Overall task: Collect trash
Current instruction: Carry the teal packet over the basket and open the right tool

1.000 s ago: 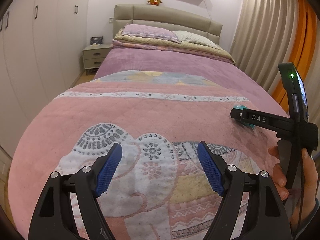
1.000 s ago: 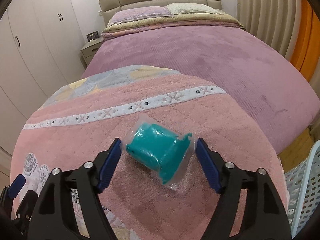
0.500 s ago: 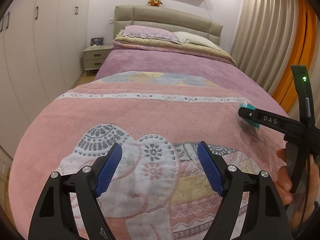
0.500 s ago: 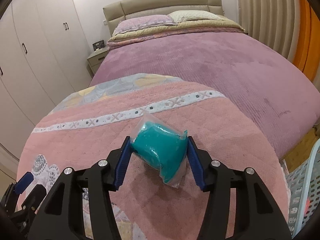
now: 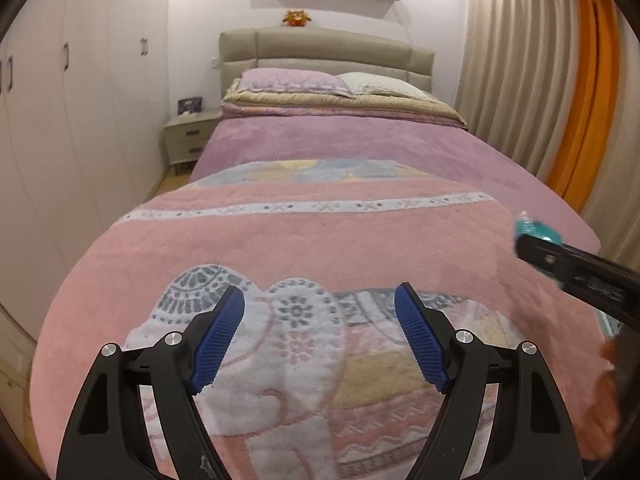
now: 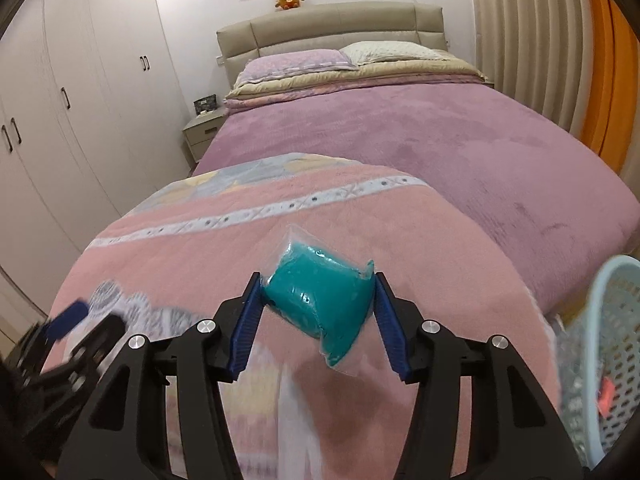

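The teal plastic packet (image 6: 320, 304) is now sitting pinched between the right gripper (image 6: 318, 320), whose jaws have just closed on it, and is lifting off the pink blanket (image 6: 192, 256) toward the basket (image 6: 612, 344). The left gripper (image 5: 320, 336) is hanging open, empty.

Pinks, mauve and teal across the bed

The blanket (image 5: 304, 240) is pink with a white band of grey crosses and a pale elephant print; the bedspread (image 6: 440, 140) is plain mauve; the packet (image 6: 320, 300) is teal inside clear wrap; each claw is black with blue ridged pads (image 5: 218, 336); the basket (image 6: 612, 344) is pale blue mesh; the curtain (image 5: 580, 92) is orange beside beige.
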The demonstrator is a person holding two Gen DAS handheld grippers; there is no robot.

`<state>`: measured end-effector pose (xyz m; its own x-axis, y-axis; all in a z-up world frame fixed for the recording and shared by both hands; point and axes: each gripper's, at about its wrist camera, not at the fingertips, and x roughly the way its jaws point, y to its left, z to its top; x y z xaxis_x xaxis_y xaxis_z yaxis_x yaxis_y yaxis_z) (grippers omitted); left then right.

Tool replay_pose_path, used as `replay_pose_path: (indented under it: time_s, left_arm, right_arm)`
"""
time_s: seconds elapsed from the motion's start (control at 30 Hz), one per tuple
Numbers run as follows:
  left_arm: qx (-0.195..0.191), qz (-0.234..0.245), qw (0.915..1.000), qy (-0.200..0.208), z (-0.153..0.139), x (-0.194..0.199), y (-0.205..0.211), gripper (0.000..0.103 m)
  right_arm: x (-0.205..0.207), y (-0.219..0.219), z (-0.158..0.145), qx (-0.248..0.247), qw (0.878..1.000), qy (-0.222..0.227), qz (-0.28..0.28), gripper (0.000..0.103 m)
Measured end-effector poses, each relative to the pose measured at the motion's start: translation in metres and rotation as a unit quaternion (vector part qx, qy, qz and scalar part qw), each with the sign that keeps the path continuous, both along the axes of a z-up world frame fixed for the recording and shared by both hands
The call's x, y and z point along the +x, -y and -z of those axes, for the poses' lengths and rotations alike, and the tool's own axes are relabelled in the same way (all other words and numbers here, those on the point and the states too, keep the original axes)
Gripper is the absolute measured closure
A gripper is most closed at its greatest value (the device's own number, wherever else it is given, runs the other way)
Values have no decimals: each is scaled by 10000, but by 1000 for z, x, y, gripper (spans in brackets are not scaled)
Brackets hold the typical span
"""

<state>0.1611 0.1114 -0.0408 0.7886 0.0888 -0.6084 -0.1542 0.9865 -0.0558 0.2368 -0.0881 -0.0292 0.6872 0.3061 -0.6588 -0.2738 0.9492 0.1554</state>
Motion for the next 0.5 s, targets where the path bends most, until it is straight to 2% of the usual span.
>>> replay_pose_path:
  time_s: [0.07,0.17,0.33,0.5]
  left_arm:
    - [41,125,9999,6,-5,-6,10,27]
    - [-166,404,9990,75,-17,-20,28,27]
    - [50,904,9946,506,-53,-52,75,27]
    - [40,1343,9865,937,-80,-80,115,27]
  right_arm:
    - [-15,11,-9,49,10000,49,13,52]
    - [-40,30,-25,-14,9995,268,146,52]
    - [-73,72,-41,66,9973,459,567,52]
    - [-100,111,-56,25,9921,752,1006,52]
